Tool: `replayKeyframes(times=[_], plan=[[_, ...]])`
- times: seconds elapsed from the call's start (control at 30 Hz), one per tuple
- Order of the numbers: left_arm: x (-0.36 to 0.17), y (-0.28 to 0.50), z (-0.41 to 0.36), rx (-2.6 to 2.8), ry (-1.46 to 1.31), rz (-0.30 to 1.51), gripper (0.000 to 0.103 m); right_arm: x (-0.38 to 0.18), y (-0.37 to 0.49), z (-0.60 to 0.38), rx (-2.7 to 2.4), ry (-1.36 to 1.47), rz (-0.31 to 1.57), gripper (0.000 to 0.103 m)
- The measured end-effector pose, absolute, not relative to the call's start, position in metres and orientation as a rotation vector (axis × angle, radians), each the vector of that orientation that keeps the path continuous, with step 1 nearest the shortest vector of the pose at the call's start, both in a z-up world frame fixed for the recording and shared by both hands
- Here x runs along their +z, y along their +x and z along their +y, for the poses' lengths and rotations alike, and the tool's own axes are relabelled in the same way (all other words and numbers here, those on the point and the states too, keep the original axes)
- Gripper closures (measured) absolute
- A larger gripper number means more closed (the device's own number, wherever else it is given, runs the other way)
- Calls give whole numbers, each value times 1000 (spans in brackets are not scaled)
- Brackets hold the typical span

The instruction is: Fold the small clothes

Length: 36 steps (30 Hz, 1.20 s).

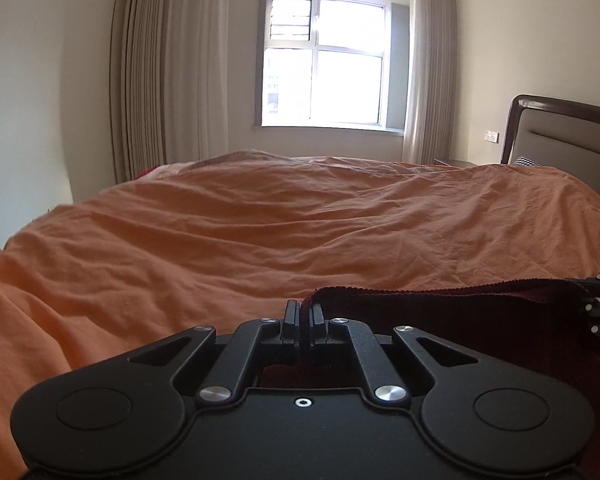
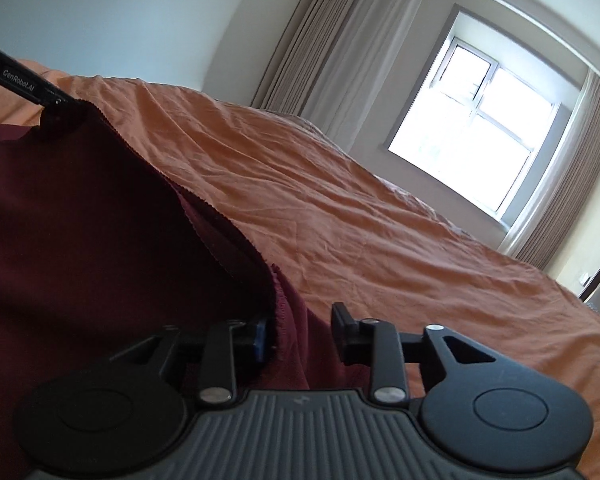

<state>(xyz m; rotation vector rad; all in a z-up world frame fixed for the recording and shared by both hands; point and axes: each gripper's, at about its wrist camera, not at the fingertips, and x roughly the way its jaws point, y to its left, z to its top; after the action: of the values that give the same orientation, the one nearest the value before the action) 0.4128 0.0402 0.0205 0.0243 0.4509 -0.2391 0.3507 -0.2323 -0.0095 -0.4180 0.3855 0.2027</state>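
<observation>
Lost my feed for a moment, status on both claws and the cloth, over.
Left claw shut on the dark red cloth corner. Right claw open, cloth edge between its fingers, not pinched. Cloth partly lifted over the orange bedspread. Nothing in the way.

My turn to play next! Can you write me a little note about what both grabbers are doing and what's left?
Left gripper: shut on a corner of the dark red cloth.
Right gripper: jaws apart, the cloth's edge between them but not pinched.
The cloth lies on the orange bedspread, with one layer already lying over another.
Done: a first fold seems laid.
Left: probably let go with the left gripper, smooth the cloth, then fold again.
</observation>
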Motion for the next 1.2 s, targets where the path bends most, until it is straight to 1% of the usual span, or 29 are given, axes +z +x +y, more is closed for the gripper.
replayKeyframes(times=[0.03, 0.07, 0.1, 0.13, 0.17, 0.2, 0.23, 0.3, 0.37, 0.5, 0.53, 0.6, 0.7, 0.77, 0.8, 0.83, 0.87, 0.9, 0.93, 0.97, 1.0, 1.03, 1.07, 1.1, 1.13, 1.2], plan=[[18, 417, 39, -234, 10, 466, 97, -11, 353, -234, 208, -403, 392, 39], [15, 420, 39, -230, 1, 480, 95, -11, 355, -236, 209, -390, 395, 33], [13, 422, 39, -228, -7, 493, 90, -11, 357, -238, 211, -378, 398, 18], [12, 424, 39, -225, -13, 502, 82, -10, 359, -240, 211, -365, 399, 3], [10, 426, 39, -225, -19, 512, 76, -2, 366, -246, 206, -350, 394, 0], [9, 427, 41, -228, -28, 523, 63, 2, 369, -253, 201, -336, 385, 0], [8, 428, 43, -225, -42, 529, 46, 2, 369, -255, 205, -325, 386, 0], [9, 425, 47, -214, -76, 528, 33, 11, 368, -259, 217, -298, 390, 0], [9, 425, 50, -215, -86, 527, 32, 16, 358, -264, 250, -274, 371, 0], [16, 412, 58, -226, -81, 491, 11, 21, 332, -272, 381, -299, 356, 0], [18, 407, 60, -234, -77, 481, 9, 19, 327, -273, 402, -316, 357, 0], [20, 399, 65, -257, -63, 479, 9, 11, 319, -270, 404, -379, 366, 0], [17, 393, 72, -270, -25, 492, 9, -4, 316, -263, 332, -500, 377, 0], [13, 395, 73, -266, 0, 517, 10, -10, 317, -262, 296, -524, 359, 4], [11, 397, 74, -260, 2, 529, 11, -10, 318, -262, 285, -519, 349, 10], [9, 399, 75, -255, -7, 539, 11, -10, 319, -262, 275, -512, 342, 18], [9, 402, 77, -254, -23, 544, 11, -9, 320, -261, 265, -505, 332, 23], [8, 405, 78, -253, -40, 547, 13, -8, 322, -261, 262, -498, 326, 35], [8, 409, 78, -246, -57, 554, 16, -6, 323, -261, 264, -491, 324, 51], [8, 413, 78, -238, -68, 565, 19, -5, 325, -261, 267, -480, 324, 61], [8, 417, 77, -239, -77, 574, 27, -4, 326, -262, 272, -464, 330, 81], [8, 422, 76, -248, -85, 586, 36, -2, 328, -263, 276, -447, 339, 94], [7, 427, 75, -257, -91, 600, 44, 0, 330, -265, 273, -421, 354, 95], [6, 431, 73, -261, -94, 615, 68, 2, 331, -267, 263, -402, 360, 95], [5, 434, 70, -248, -88, 631, 98, 4, 332, -267, 252, -393, 356, 96], [3, 436, 65, -204, -64, 634, 98, 8, 334, -270, 213, -393, 336, 96]])
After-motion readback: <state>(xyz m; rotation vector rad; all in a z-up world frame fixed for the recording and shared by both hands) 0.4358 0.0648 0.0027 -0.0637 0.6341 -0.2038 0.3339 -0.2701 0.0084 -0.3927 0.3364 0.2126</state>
